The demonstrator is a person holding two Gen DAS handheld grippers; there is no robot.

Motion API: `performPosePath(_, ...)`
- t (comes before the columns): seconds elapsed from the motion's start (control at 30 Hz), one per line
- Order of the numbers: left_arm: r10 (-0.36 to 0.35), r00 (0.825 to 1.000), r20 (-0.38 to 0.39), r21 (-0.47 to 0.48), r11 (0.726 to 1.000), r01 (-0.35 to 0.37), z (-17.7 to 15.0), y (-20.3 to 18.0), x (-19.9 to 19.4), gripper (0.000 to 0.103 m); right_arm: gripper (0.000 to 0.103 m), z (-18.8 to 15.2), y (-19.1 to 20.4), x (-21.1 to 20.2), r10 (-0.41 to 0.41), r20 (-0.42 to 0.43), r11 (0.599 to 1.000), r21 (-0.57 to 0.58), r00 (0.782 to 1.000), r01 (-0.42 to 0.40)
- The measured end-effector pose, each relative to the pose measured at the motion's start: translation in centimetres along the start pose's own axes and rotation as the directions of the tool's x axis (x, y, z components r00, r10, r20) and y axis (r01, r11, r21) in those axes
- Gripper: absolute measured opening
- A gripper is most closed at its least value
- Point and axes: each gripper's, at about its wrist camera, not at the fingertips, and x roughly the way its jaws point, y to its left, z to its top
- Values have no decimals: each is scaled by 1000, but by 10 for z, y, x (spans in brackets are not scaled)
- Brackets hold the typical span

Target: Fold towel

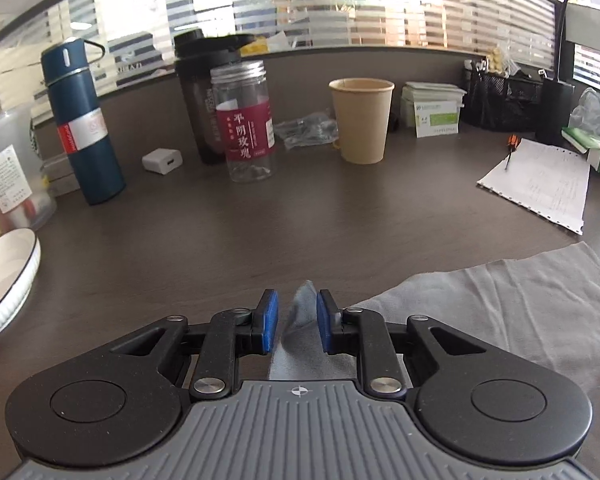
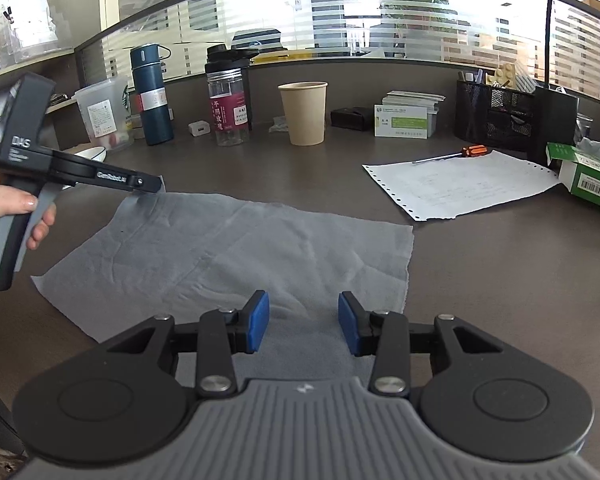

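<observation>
A grey towel (image 2: 240, 248) lies spread flat on the dark desk, and in the left wrist view it (image 1: 500, 304) stretches away to the right. My left gripper (image 1: 297, 316) sits at its far-left corner. That corner stands up between the blue pads (image 1: 269, 320) and leans on the right one, with a gap to the left one. A person's hand holds this gripper (image 2: 156, 184) in the right wrist view. My right gripper (image 2: 303, 320) hovers open over the towel's near edge, with only flat cloth showing between its pads.
Along the back stand a blue flask (image 1: 82, 120), a clear jar with a red label (image 1: 244, 120) and a paper cup (image 2: 303, 114). A white bowl (image 1: 4, 280) sits at the left. A printed sheet (image 2: 460, 188), an orange-handled screwdriver (image 2: 456, 154) and a green box (image 2: 588, 180) lie to the right.
</observation>
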Motion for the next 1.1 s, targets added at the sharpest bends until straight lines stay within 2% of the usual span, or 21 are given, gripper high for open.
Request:
performPosePath(0.03,0,1000,-5,2,1000,0,0,0,2,18,43,0,0,0,2,-1,1000,-2,1000,-2)
performPosePath(0.07,2,1000,-9,3,1000,-2,0,0,3,8,43,0,1,0,3,-1,1000,-4,1000,-3)
performPosePath(0.13,4,1000,-15,-5,1000,-4,0,1,5,2,45,0,3,1,1,-3,1000,-15,1000,-1)
performPosePath(0.43,57,997,59,-77,996,-52,2,18,-10,2,47,0,6,2,-7,-8,999,-40,1000,7)
performPosePath(0.5,71,996,62,-84,994,-66,1,22,-12,4,47,0,7,2,-12,-9,999,-47,1000,11)
performPosePath(0.6,106,994,36,-76,992,-103,-1,26,-7,18,48,0,9,3,-18,-11,998,-56,1000,18)
performPosePath(0.73,122,992,21,-89,989,-120,-6,34,-6,23,50,0,9,3,-20,-14,998,-64,1000,19)
performPosePath(0.87,122,991,56,-95,989,-117,-13,32,-28,29,51,-1,8,2,-14,-10,998,-63,1000,13)
performPosePath(0.97,56,992,112,-76,996,-47,-25,19,-57,41,51,-1,6,-2,-14,18,999,-48,1000,15)
performPosePath(1.1,-87,988,127,-56,994,95,-45,-1,-79,41,51,6,3,-2,-24,32,999,-23,999,25)
